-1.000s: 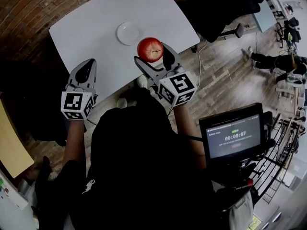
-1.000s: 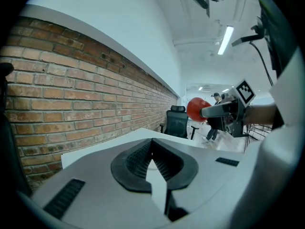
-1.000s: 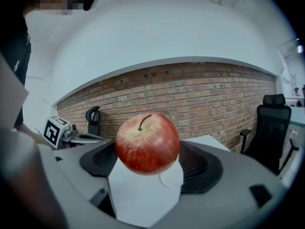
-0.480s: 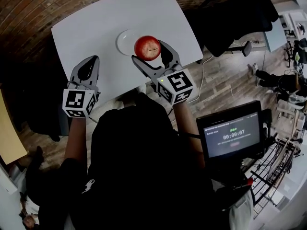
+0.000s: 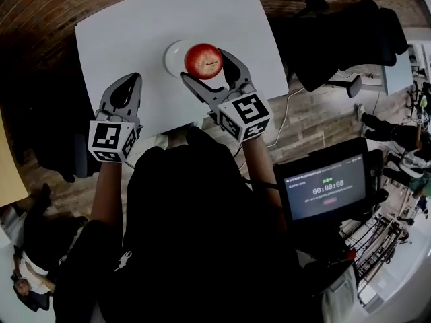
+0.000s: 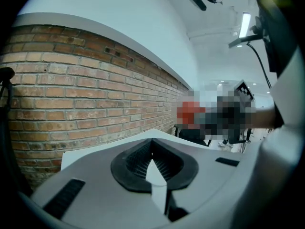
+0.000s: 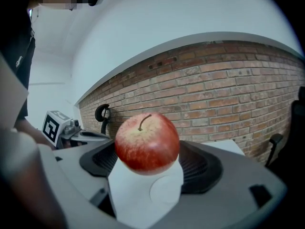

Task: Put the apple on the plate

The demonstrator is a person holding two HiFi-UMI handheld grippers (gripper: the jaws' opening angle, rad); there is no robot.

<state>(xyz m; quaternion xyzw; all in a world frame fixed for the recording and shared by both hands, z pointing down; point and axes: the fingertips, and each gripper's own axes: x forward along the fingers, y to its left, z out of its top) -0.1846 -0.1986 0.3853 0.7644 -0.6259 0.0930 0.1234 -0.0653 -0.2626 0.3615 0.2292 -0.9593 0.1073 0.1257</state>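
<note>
A red apple [image 5: 203,60] with a short stem is held above the white table [image 5: 128,29], with my right gripper [image 5: 204,64] shut on it. In the right gripper view the apple [image 7: 147,143] fills the space between the black pads [image 7: 200,168]. The small white plate [image 5: 171,58] lies on the table, partly hidden below the apple; its round edge [image 7: 164,189] shows beneath the fruit. My left gripper [image 5: 130,79] hovers over the table's near edge, left of the plate. Its jaws meet at the tips [image 6: 151,152] with nothing between them.
A brick wall [image 7: 228,94] runs behind the table. A black chair [image 5: 337,32] stands at the table's right end on the wooden floor. A screen with a timer [image 5: 328,188] sits at the person's right side. The left gripper's marker cube [image 7: 52,124] shows in the right gripper view.
My right gripper has carried the apple up and to the left, from beside the plate to over it. The left gripper has shifted only slightly.
</note>
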